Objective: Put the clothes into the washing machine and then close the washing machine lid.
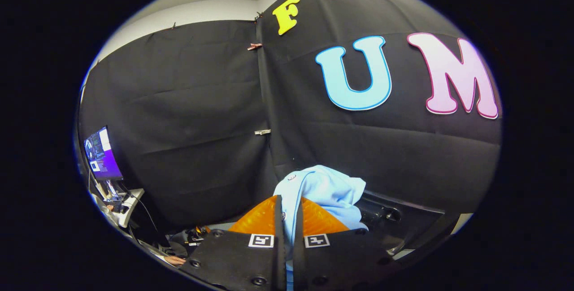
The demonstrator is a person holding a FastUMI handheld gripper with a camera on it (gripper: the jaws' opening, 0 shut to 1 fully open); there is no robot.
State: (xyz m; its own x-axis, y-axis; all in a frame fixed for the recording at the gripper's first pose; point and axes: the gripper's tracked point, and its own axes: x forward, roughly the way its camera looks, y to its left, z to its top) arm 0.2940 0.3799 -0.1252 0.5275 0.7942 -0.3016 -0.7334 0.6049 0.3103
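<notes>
Between the claw (290, 219) fingers, pale blue cloth (325, 190); black wall beyond

The gripper (289, 219) pinches a cloth (327, 192) that bulges ahead of its fingers at lower centre. Beyond, the black wall (188, 116) bars the way. A monitor (102, 153) stands lower left.
</notes>
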